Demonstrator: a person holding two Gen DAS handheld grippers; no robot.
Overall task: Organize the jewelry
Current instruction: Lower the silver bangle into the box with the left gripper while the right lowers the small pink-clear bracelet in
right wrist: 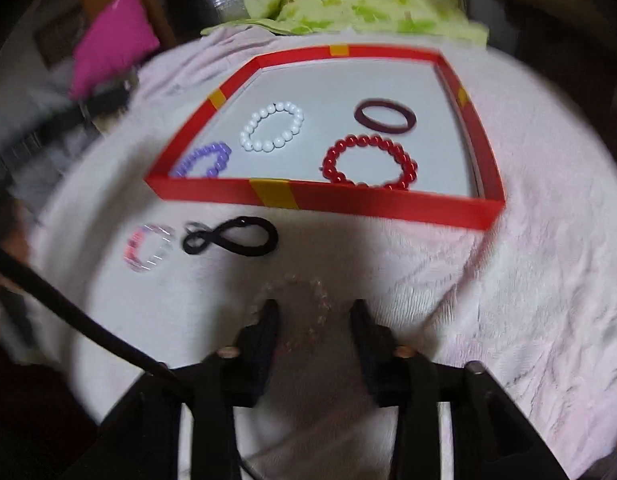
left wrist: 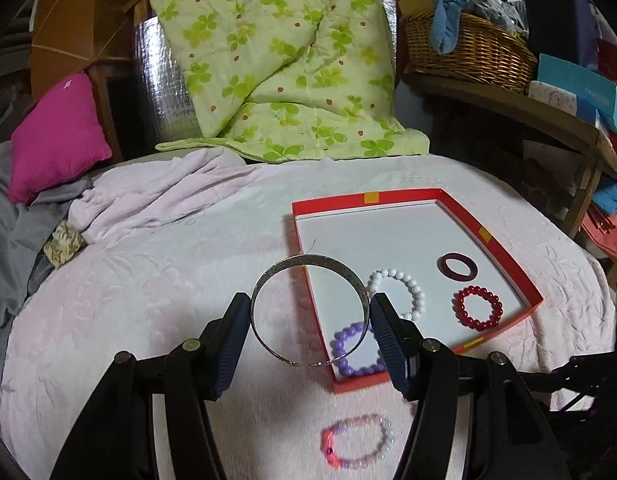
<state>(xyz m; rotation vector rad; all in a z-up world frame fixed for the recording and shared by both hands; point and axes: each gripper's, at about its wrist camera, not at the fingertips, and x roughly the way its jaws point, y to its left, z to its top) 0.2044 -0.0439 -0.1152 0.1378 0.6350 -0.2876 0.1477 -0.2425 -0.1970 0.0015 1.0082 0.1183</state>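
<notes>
My left gripper (left wrist: 310, 322) is shut on a silver cuff bangle (left wrist: 308, 262), held above the near left edge of a red box lid (left wrist: 494, 246) with a white floor. In the lid lie a white bead bracelet (left wrist: 396, 292), a purple bead bracelet (left wrist: 350, 348), a red bead bracelet (left wrist: 478, 307) and a dark red ring bangle (left wrist: 456, 267). A pink bead bracelet (left wrist: 358, 440) lies on the blanket below my fingers. My right gripper (right wrist: 314, 308) is open, low over a pale, blurred bead bracelet (right wrist: 308, 284). A black hair tie (right wrist: 232, 236) and the pink bracelet (right wrist: 148, 246) lie in front of the lid (right wrist: 348, 200).
Everything rests on a pale pink blanket (left wrist: 168, 280). Behind it are a green floral quilt (left wrist: 288, 60), a magenta cushion (left wrist: 56, 136) and a shelf with a wicker basket (left wrist: 468, 52) at the right. A black cable (right wrist: 68, 308) crosses the right wrist view.
</notes>
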